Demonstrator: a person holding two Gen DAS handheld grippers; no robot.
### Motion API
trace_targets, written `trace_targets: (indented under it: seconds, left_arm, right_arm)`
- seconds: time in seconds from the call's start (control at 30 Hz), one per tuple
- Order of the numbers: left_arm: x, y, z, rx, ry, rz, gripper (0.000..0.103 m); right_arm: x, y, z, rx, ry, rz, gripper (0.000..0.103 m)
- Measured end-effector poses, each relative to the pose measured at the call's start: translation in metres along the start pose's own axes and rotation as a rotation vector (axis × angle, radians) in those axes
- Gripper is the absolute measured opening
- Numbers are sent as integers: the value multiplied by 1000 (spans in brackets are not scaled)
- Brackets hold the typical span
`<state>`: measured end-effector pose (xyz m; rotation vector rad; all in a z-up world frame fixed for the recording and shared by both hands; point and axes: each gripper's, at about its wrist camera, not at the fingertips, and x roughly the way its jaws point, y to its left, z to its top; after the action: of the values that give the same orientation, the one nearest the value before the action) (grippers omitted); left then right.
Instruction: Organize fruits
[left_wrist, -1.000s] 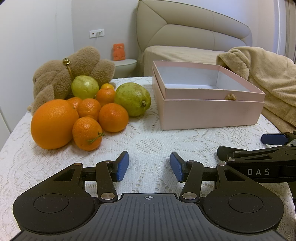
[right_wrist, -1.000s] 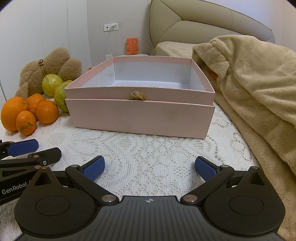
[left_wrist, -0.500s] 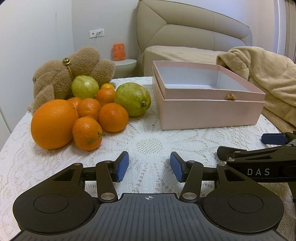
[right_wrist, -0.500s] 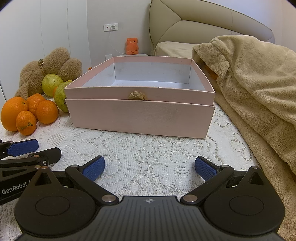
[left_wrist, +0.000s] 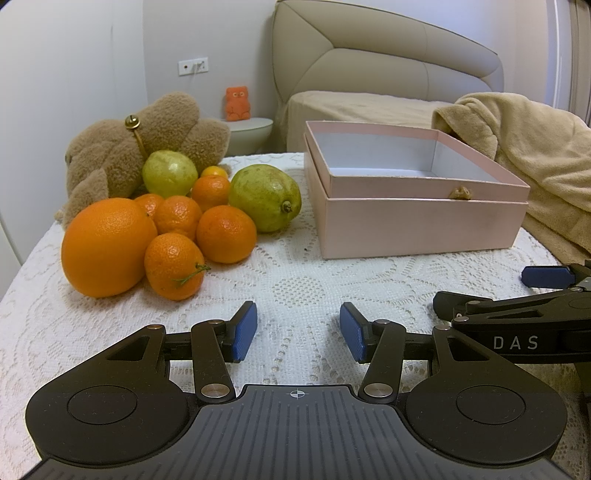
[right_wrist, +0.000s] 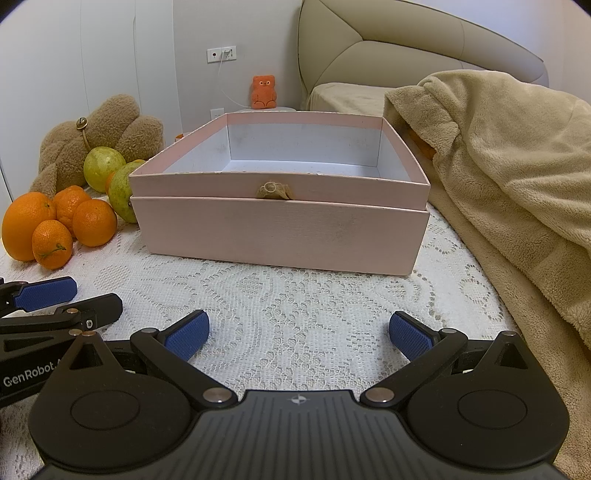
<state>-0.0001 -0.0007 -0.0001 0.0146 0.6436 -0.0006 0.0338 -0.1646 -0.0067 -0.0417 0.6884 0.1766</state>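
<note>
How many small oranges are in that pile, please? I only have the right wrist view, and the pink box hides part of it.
Observer: The left wrist view shows six small oranges beside the one large orange. The smallest one sits at the back.
Operator: Is the green fruit by the box whole?
Observer: Yes. The nearer green fruit shows in full, its stem end turned toward the pink box, with tablecloth showing between them.
Operator: And is the left gripper free?
Observer: The left gripper has its pads apart, with only tablecloth between them.
</note>
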Motion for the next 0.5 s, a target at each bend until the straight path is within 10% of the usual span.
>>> trace_targets:
  seconds: [0.5]
  left_arm:
    - [0, 2, 1, 1, 0, 1, 56]
  right_arm:
    - [1, -2, 1, -4, 1, 8, 103]
